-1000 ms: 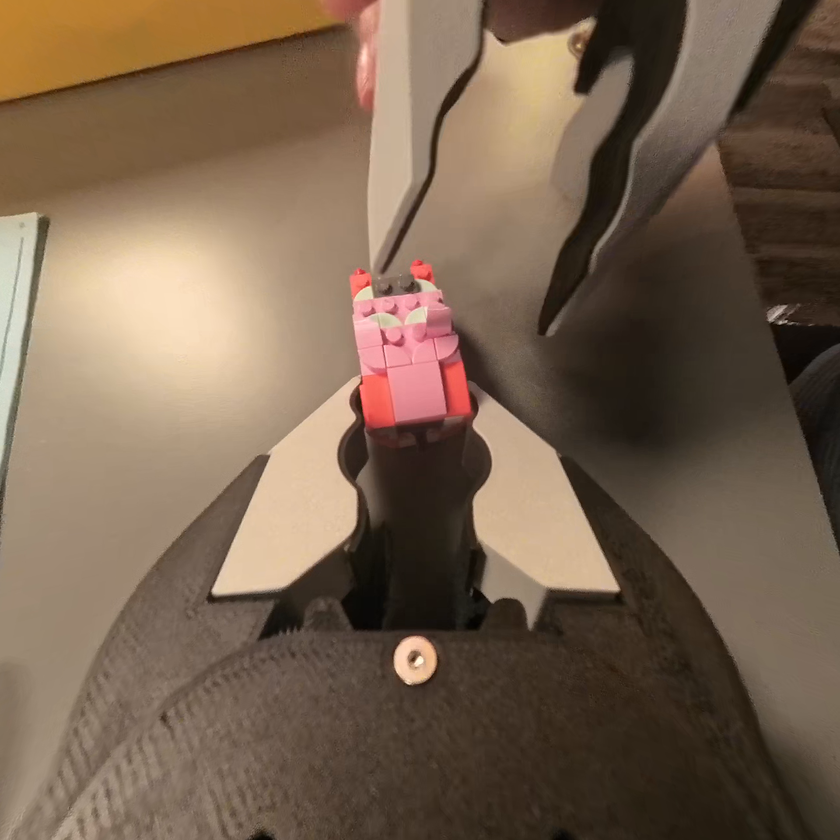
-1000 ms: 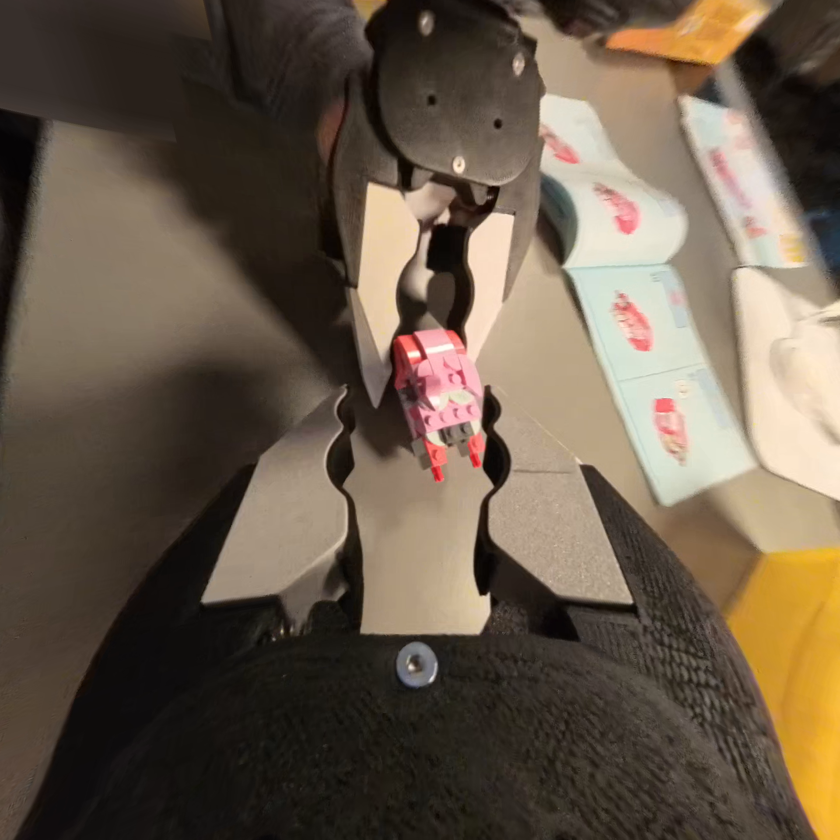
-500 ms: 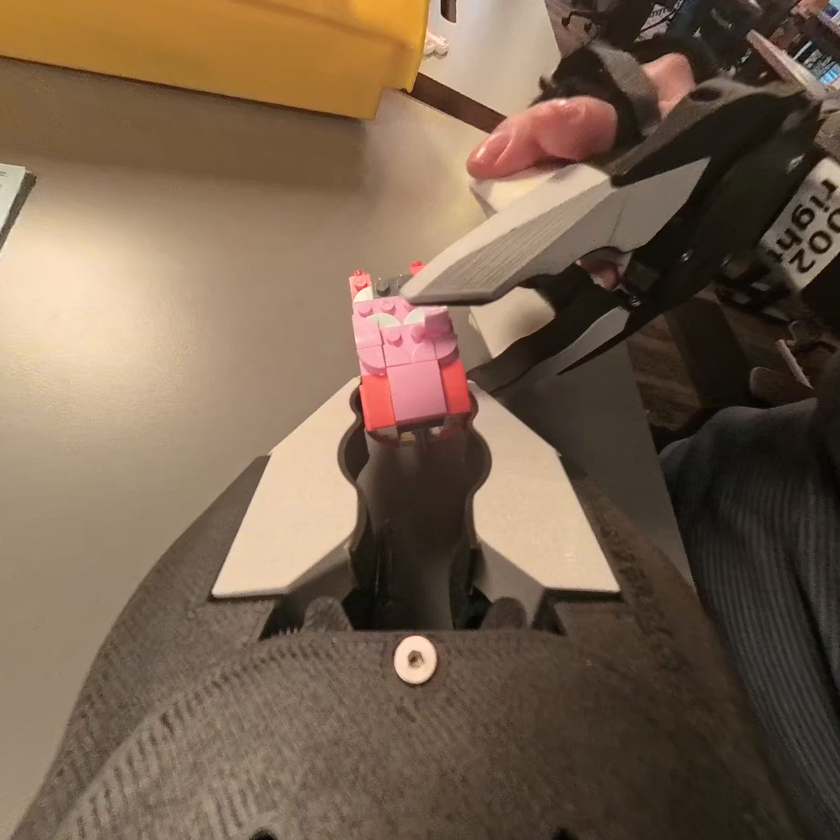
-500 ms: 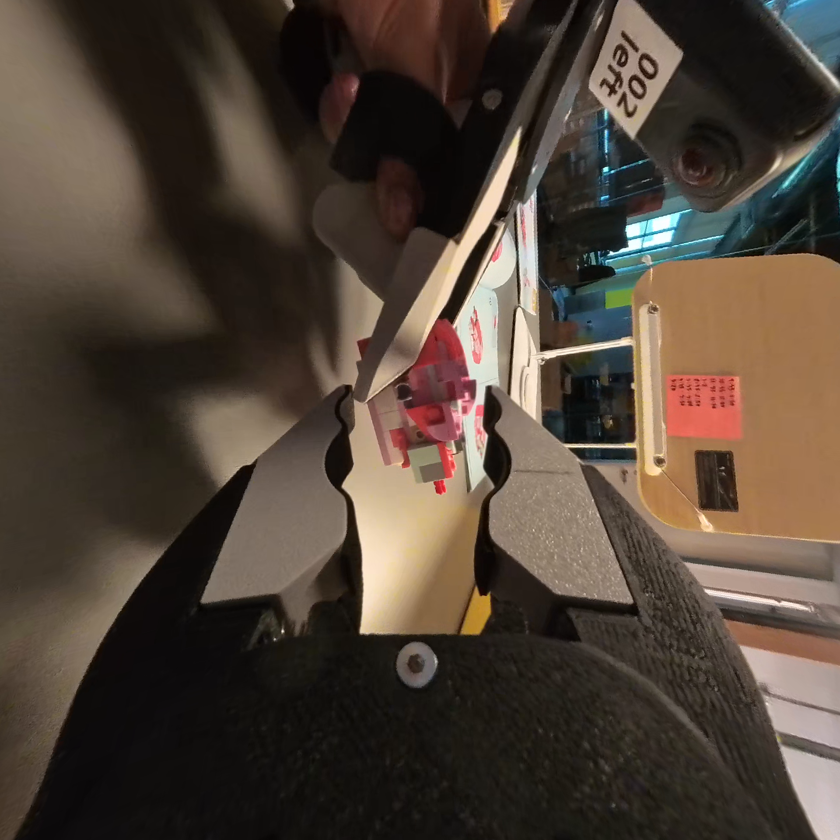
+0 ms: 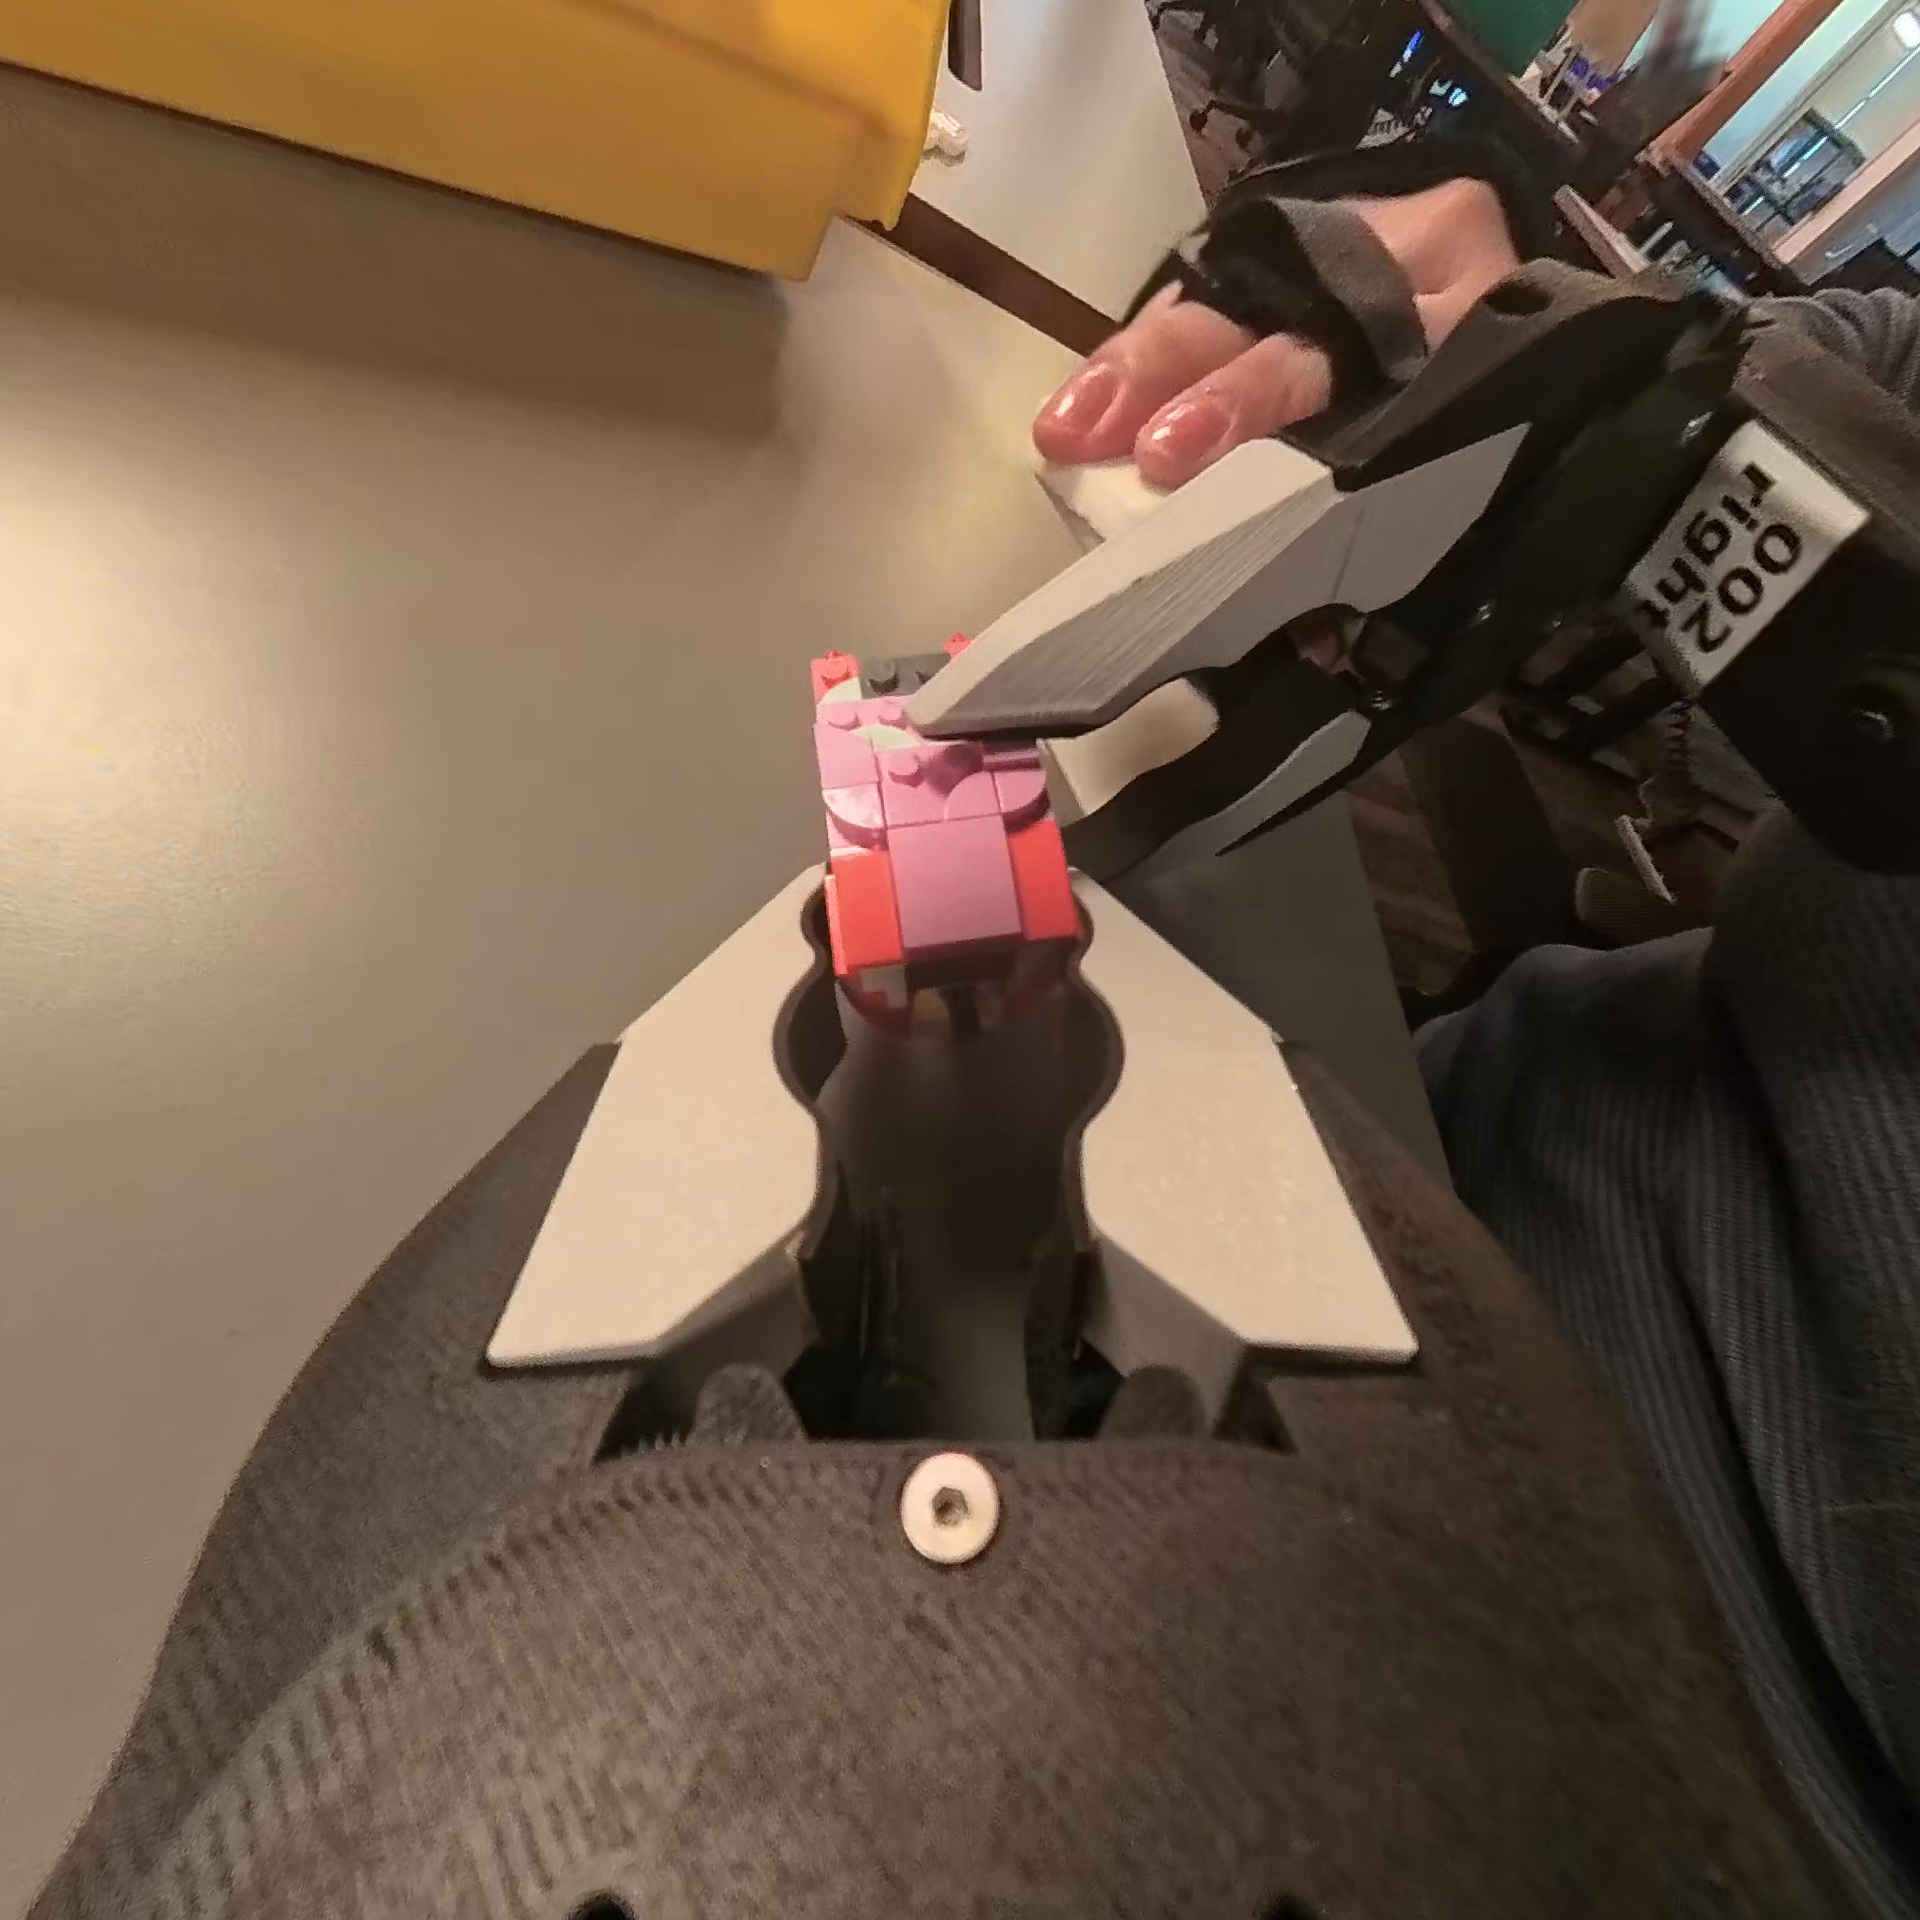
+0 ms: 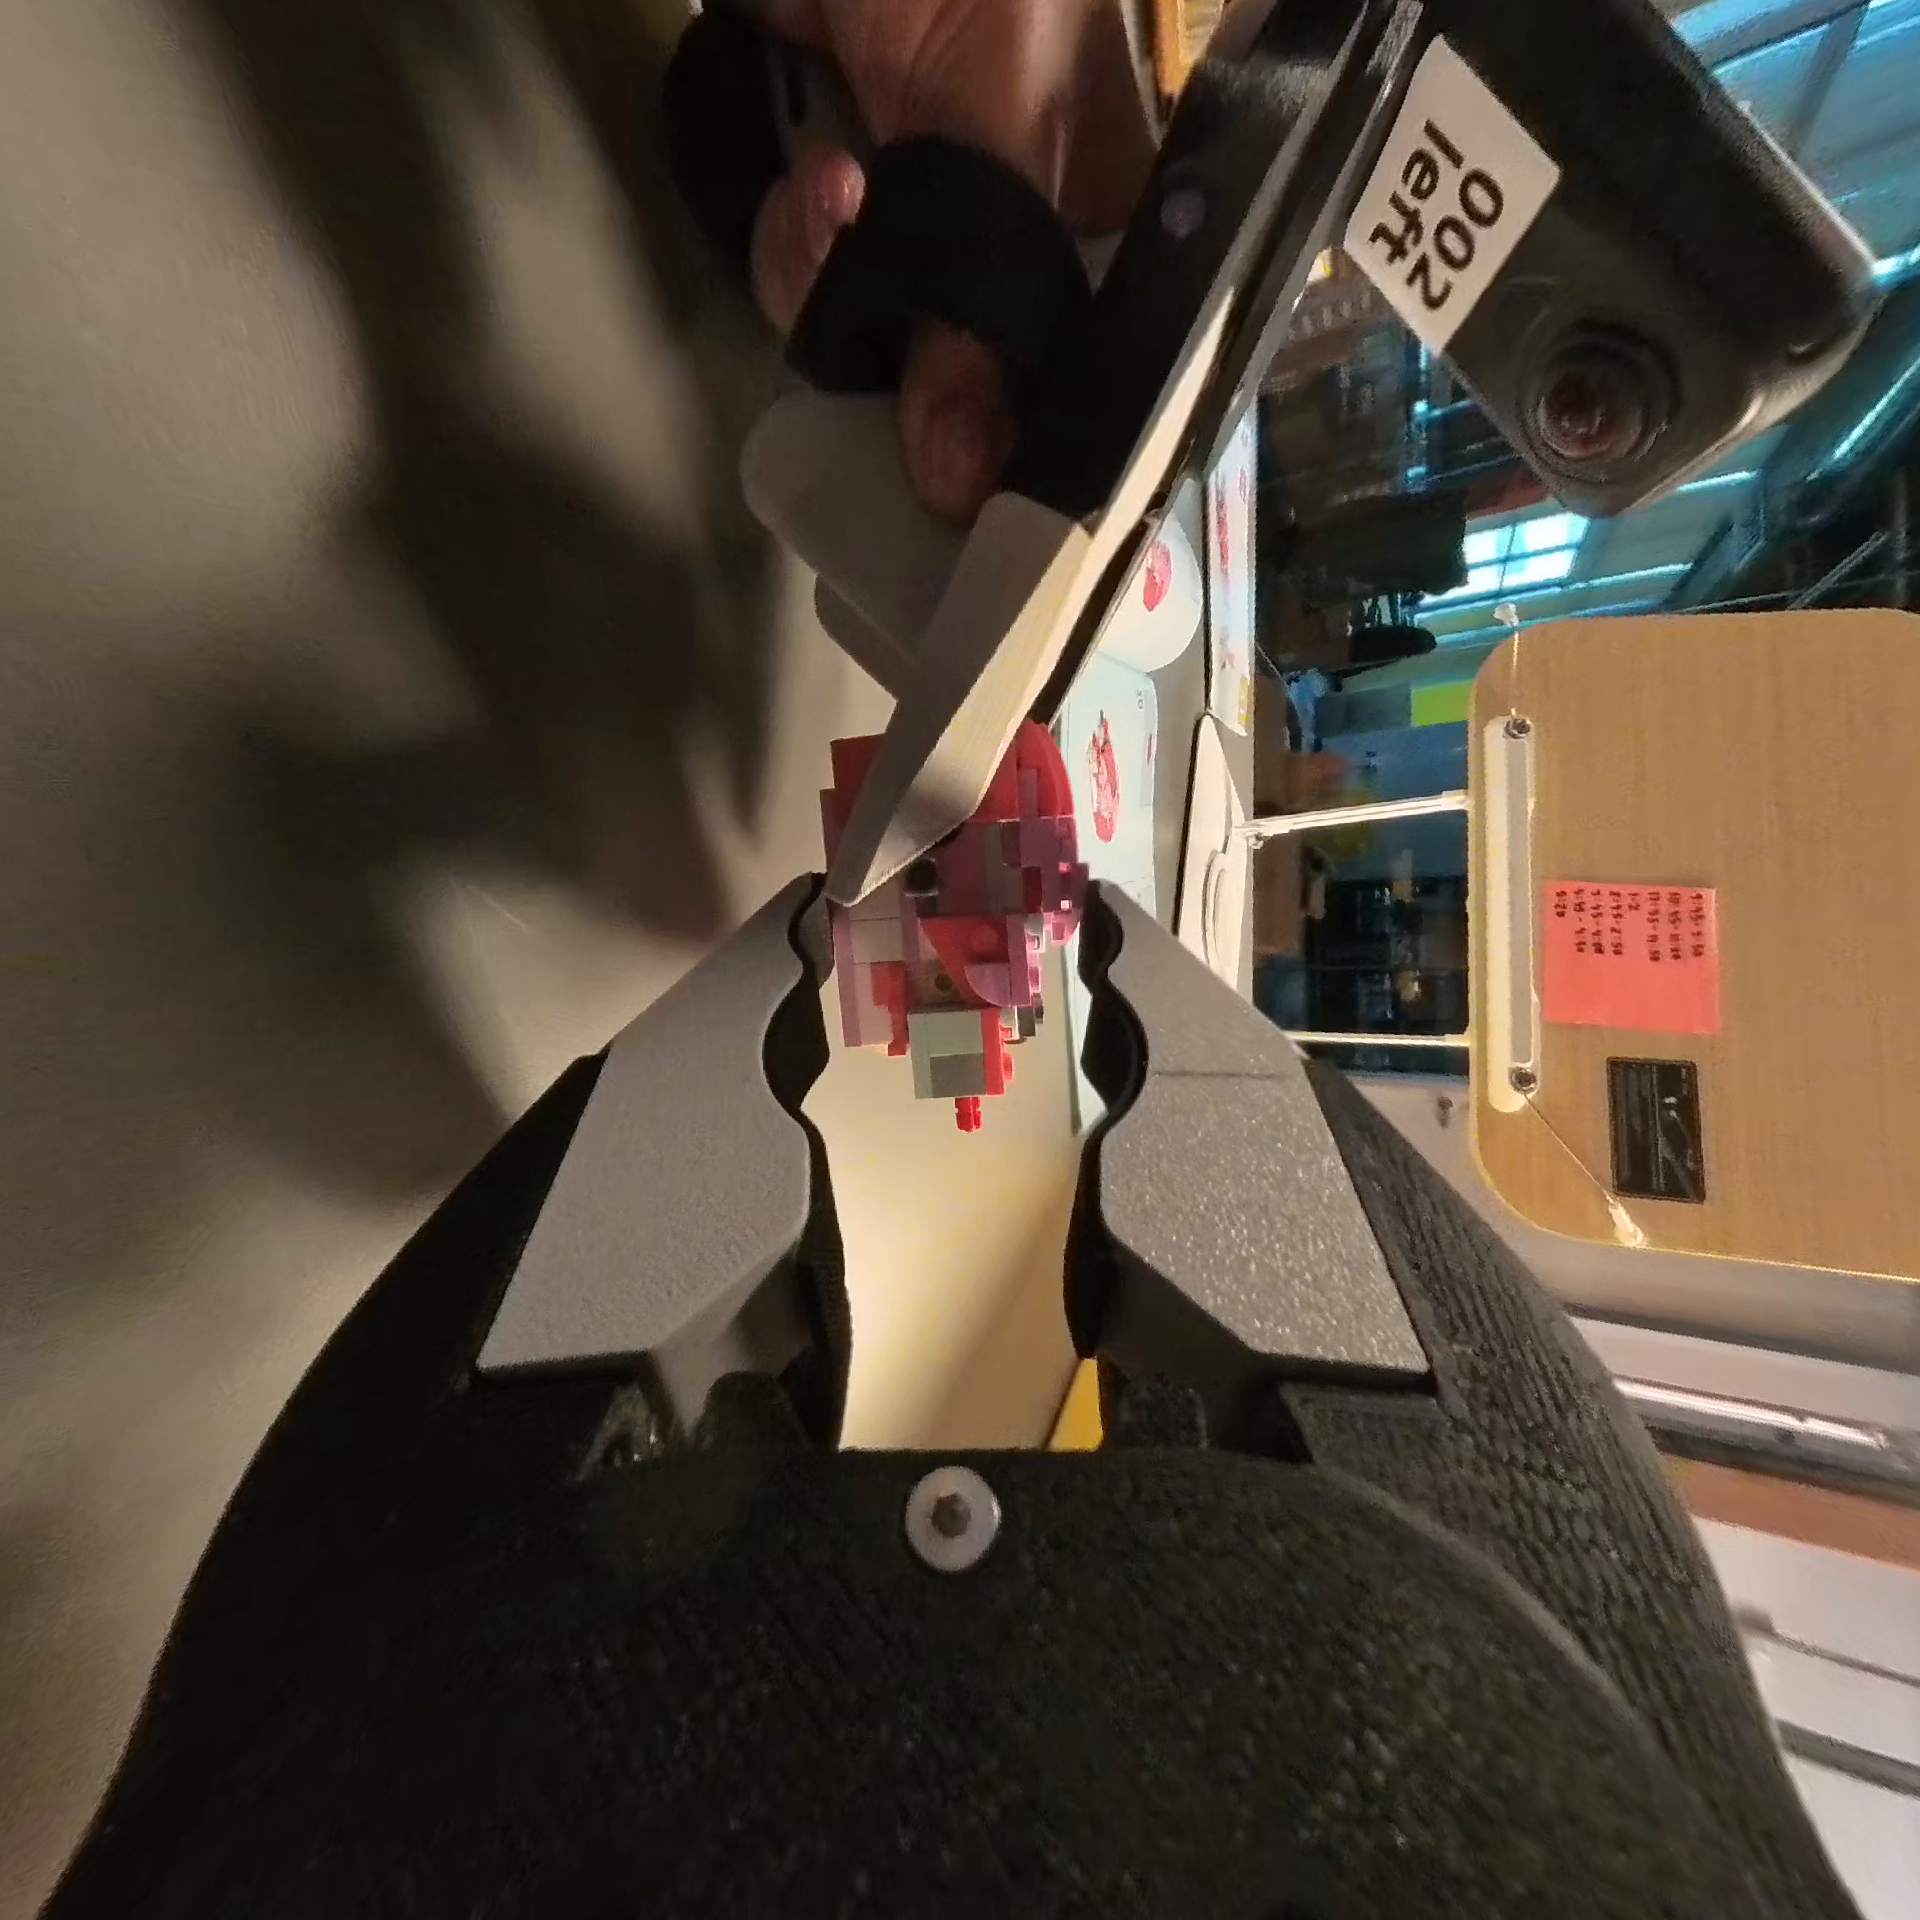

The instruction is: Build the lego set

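My left gripper (image 5: 945,914) is shut on a small pink and red brick model (image 5: 940,862), gripping its red base from both sides and holding it above the grey table (image 5: 312,623). My right gripper (image 5: 1008,790) comes in from the right, rolled on its side. One finger (image 5: 1039,665) lies on the model's top and the other sits under its right side. In the right wrist view the model (image 6: 935,956) sits between my right gripper's (image 6: 951,914) two pads, which touch both its sides. A left finger (image 6: 966,727) crosses over the model.
A yellow box (image 5: 468,104) stands at the table's far edge. Open light-blue booklets (image 6: 1117,769) lie on the table beyond the model. A wooden panel (image 6: 1714,935) with a red sticker is to the right. A person's hand (image 5: 1174,416) and dark clothing (image 5: 1662,1247) are close by. My two grippers' fingertips are within a few centimetres of each other.
My right gripper rolled onto its side, moved over the model's front end and narrowed its fingers onto it. My left gripper kept its hold on the model throughout.
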